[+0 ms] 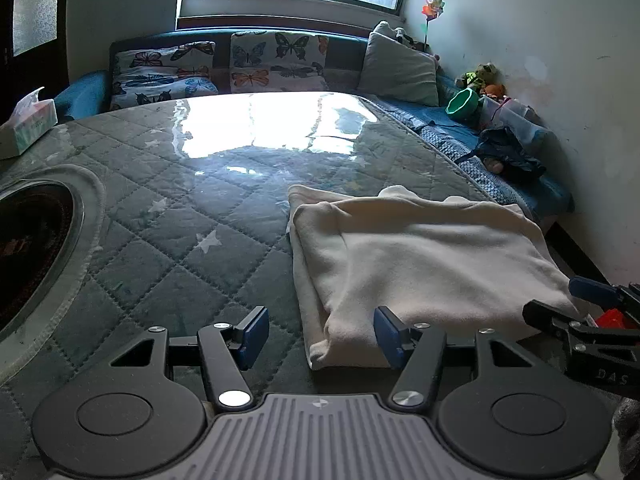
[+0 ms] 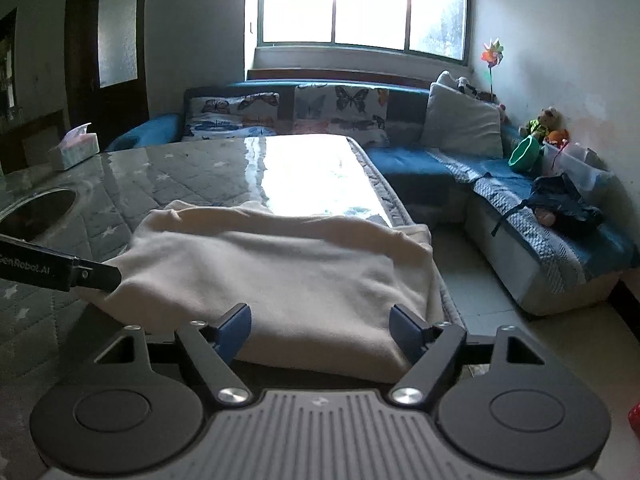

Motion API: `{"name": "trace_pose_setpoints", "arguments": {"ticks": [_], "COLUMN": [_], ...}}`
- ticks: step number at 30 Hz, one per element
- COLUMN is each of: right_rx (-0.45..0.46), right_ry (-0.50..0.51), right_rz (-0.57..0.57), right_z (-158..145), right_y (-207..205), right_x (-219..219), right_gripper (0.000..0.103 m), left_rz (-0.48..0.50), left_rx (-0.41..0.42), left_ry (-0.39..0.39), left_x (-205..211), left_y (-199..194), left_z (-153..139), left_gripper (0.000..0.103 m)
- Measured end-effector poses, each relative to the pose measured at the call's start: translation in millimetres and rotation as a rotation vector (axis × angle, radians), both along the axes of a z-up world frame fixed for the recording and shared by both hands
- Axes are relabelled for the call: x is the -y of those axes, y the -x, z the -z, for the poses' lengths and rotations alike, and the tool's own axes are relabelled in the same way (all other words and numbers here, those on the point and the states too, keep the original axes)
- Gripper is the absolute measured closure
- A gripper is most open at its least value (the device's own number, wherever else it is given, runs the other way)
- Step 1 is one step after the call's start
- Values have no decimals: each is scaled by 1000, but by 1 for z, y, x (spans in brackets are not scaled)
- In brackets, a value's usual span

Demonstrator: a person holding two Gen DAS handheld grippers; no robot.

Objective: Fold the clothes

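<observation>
Left wrist view: we are holding the left gripper point(image 1: 320, 334) low at the near edge of the table point(image 1: 168, 216), its jaws spread wide and gripping nothing — the right pad sits at the near left corner of the folded cream garment point(image 1: 420, 256), the left pad over bare quilted cover. In the right wrist view we are hovering the right gripper point(image 2: 322, 330) at the garment's near edge, jaws likewise released, the cloth point(image 2: 264, 272) lying between and beyond the pads. The garment is lying folded flat on the table's right side, its right edge close to the table's edge. Farther left, a tissue box point(image 1: 28, 124) is sitting near the far left corner. Beyond the table we are seeing a blue sofa point(image 2: 420, 160) with butterfly cushions point(image 1: 276, 60) — a window point(image 2: 360, 4) is glaring behind it.
</observation>
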State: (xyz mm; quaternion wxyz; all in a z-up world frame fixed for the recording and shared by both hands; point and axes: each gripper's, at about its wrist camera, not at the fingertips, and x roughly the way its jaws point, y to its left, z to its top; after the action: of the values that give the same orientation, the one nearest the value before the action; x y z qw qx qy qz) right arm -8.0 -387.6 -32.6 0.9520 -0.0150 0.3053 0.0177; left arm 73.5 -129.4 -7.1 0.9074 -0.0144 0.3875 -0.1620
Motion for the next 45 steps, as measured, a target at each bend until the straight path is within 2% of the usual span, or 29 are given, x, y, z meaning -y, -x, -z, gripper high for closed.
{"name": "trace_pose_setpoints", "arguments": {"ticks": [7, 14, 20, 23, 36, 45], "right_rx": [-28, -35, -49, -56, -79, -91], "right_ry": [-39, -35, -37, -37, -70, -101], "right_rz": [-2, -5, -6, -7, -12, 5], "right_z": [-3, -7, -7, -7, 0, -1], "right_y": [8, 15, 21, 23, 36, 45], "right_x": [-2, -9, -17, -21, -37, -43], "right_gripper": [17, 10, 8, 4, 0, 0], "left_rz": [11, 13, 21, 23, 47, 56], "left_rx": [2, -14, -21, -20, 1, -5], "left_ry": [-16, -32, -49, -49, -61, -59], "left_x": [-4, -10, -12, -15, -19, -26], "left_y": [12, 21, 29, 33, 50, 60], "left_z": [-2, 3, 6, 7, 4, 6], "left_gripper": [32, 27, 20, 15, 1, 0]}}
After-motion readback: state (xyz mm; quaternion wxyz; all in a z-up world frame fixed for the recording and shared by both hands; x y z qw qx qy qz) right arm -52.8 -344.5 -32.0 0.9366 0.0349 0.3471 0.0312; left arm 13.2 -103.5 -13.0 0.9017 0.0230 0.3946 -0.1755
